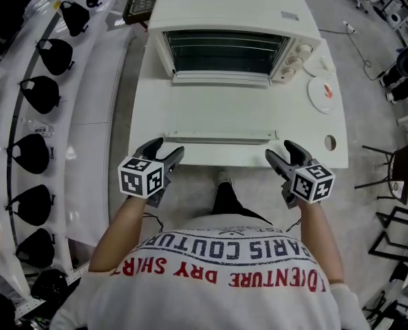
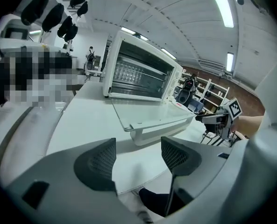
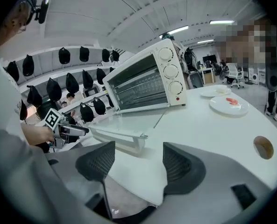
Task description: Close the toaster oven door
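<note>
Holding left gripper [image 1: 168,147] and right gripper [image 1: 279,148] out front, well apart, at the table's [image 1: 148,108] near edge. Both with jaws wide apart, nothing between them. Bare forearms [image 1: 117,232] stretched forward.

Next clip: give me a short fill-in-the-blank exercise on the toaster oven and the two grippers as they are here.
1. The toaster oven has its door folded down flat, so it is ___.
2. The left gripper and the right gripper have their jaws wide apart and hold ___.
3. In the head view, the plate lies to the ___ of the toaster oven.

Missing words: open; nothing; right
</note>
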Available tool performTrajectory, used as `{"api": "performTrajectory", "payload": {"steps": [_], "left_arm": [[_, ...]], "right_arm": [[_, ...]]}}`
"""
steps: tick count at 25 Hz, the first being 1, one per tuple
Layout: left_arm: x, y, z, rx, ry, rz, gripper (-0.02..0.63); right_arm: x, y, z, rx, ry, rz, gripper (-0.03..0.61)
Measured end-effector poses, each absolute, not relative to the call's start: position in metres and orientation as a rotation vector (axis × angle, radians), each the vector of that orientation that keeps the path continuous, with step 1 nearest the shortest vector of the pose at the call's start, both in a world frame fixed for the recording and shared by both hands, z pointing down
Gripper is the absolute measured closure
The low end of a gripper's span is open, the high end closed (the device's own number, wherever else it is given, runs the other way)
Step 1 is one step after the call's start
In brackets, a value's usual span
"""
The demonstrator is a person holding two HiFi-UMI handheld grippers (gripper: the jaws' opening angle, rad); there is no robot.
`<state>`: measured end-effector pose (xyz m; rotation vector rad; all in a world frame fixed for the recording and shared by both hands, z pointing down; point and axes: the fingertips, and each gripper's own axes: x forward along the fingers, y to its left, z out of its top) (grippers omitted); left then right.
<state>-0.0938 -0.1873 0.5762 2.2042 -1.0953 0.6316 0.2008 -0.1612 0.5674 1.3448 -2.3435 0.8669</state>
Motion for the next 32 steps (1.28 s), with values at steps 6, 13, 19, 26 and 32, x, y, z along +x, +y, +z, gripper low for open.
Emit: {"api": "performTrajectory", "payload": {"steps": [6,13,19,26,32], "left_arm": [[-0.09,-0.198,0.588,2.159,-1.113,0.635,0.308],[-0.087,-0.207,0.594,2.13,-1.13,0.637,0.324],[-0.086,-0.209,0.593,2.124,-1.142,0.609,0.398],[-0.082,-0.21,0.59,2.124,-1.142,0.586,0.472],[-0.079,-0.211,0.586,2.131,-1.137,0.591,0.494]], "right_arm": [[0.19,-0.178,0.582,1.311,-2.305,0.886,0.273],[0.18,-0.191,0.588,1.312,-2.295,0.89,0.276],[0.176,-0.192,0.59,1.306,-2.289,0.891,0.336],[0.179,-0.193,0.592,1.345,-2.27,0.883,0.444],[0.179,-0.192,0.588,1.36,-2.268,0.873,0.457]]}}
